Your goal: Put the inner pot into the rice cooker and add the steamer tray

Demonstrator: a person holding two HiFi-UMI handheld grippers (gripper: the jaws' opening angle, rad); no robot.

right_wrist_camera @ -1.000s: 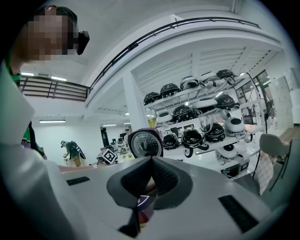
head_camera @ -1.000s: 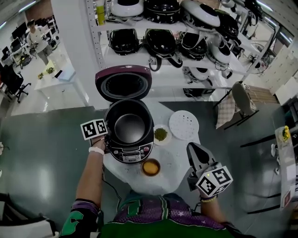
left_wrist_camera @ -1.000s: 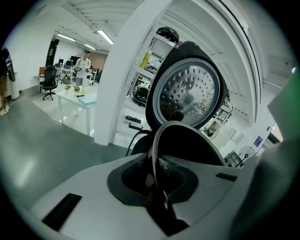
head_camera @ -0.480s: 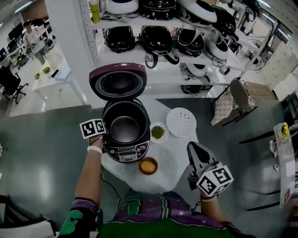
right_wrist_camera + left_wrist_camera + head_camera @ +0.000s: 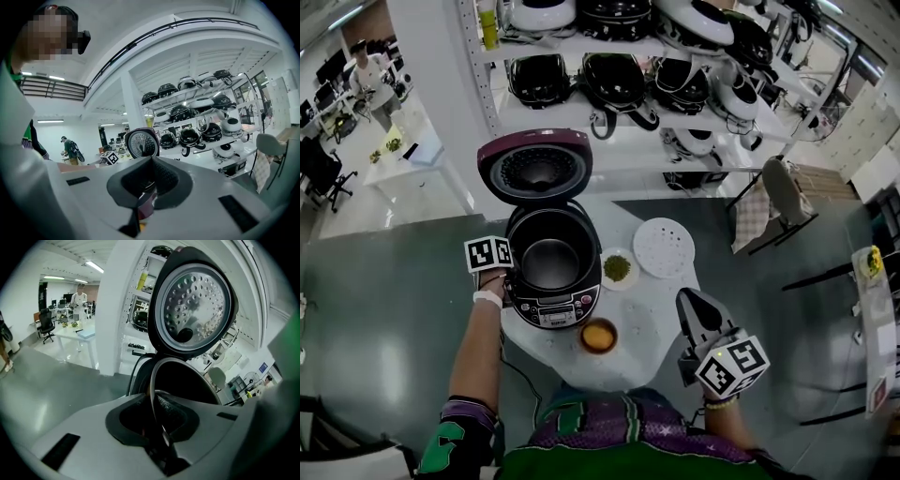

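Inner pot (image 5: 551,264) sits upright in the rice cooker (image 5: 551,312), mouth up. My left gripper (image 5: 513,274) has just been loosening, the pot rim between its parted jaws. My right gripper (image 5: 688,298) is clenched, empty.

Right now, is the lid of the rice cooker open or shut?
Open. The lid stands raised behind the rice cooker, its perforated underside is showing, and the cooker's dark inside is visible from above.

Above: rice cooker (image 5: 553,312) mouth open, free from overhead.
Behind: raised lid (image 5: 534,169) walls it off.
Right: bare table (image 5: 652,311) between my right gripper (image 5: 687,298) and steamer tray (image 5: 665,247); green dish (image 5: 617,268), orange bowl (image 5: 599,335) crowd the cooker's side.
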